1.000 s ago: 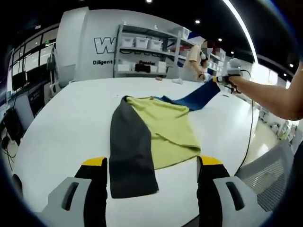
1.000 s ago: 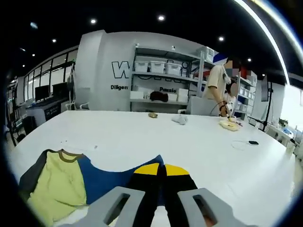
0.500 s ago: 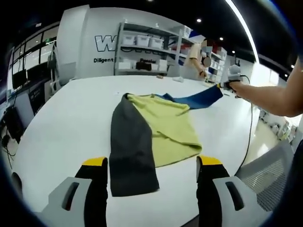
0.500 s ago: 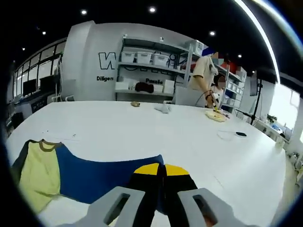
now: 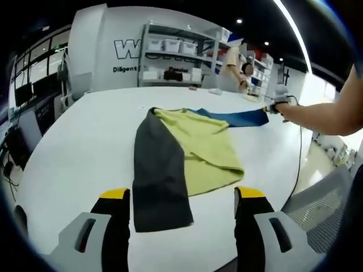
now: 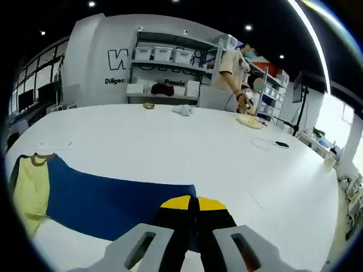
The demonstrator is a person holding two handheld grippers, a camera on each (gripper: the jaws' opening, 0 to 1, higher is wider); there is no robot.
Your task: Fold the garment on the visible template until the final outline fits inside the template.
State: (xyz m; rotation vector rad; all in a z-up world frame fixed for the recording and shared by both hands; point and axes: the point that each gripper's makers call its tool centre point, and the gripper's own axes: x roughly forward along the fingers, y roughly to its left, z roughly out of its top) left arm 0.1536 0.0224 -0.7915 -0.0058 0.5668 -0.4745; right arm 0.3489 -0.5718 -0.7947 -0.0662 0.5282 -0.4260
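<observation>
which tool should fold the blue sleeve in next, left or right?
Right. The right tool is already shut on the blue sleeve, stretched out from the garment. The left tool hangs open near the dark sleeve, holding nothing.

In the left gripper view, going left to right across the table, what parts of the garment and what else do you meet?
Dark grey sleeve → yellow-green body → blue sleeve → right gripper, shut on the blue sleeve's end → the person's forearm.
</observation>
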